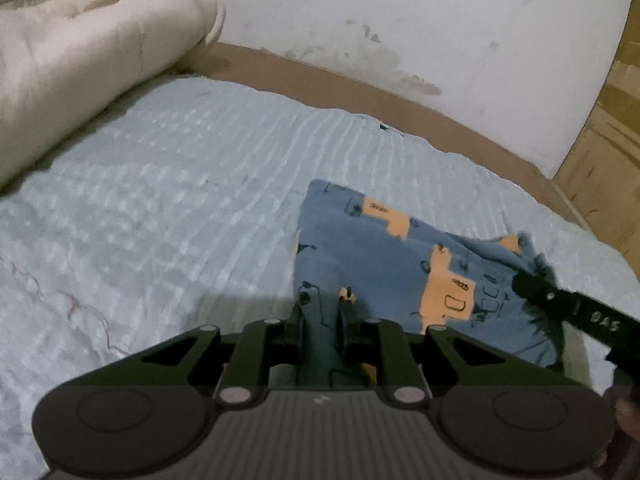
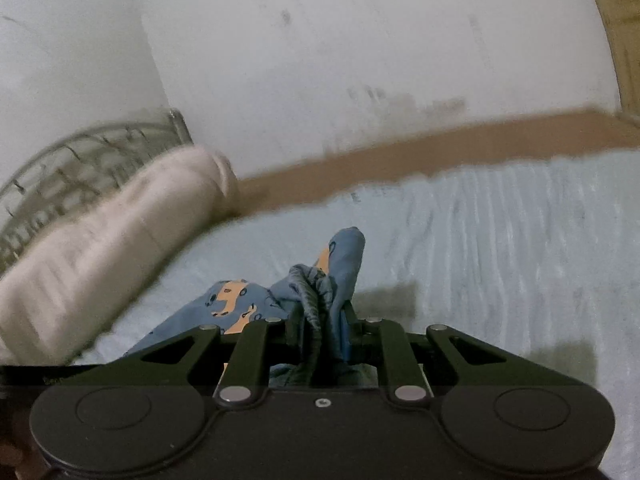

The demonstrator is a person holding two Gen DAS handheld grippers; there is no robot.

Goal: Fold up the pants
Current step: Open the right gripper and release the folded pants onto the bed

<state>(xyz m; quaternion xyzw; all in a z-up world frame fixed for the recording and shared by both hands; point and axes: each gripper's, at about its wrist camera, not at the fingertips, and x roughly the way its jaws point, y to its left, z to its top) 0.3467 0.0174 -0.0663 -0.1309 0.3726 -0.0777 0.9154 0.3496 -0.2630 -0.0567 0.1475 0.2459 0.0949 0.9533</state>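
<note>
A pale blue textured bedspread point(image 1: 180, 184) covers the bed, with a rolled cream blanket point(image 1: 92, 60) at its far left and a stained white wall point(image 1: 400, 24) behind. The blue printed pants point(image 1: 400, 256) lie bunched on the spread. The left gripper point(image 1: 323, 300) and right gripper point(image 2: 320, 308), both angled downward, each pinch a fold of them between nearly closed jaws.

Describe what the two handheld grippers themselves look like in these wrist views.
Both look alike: the left gripper and right gripper are matte black, with angular linkage arms pinned by silver round rivets, two large round discs on a ribbed body, and narrow dark fingers. White lettering marks the right gripper's side in the left wrist view. No cables or sleeves show.
</note>
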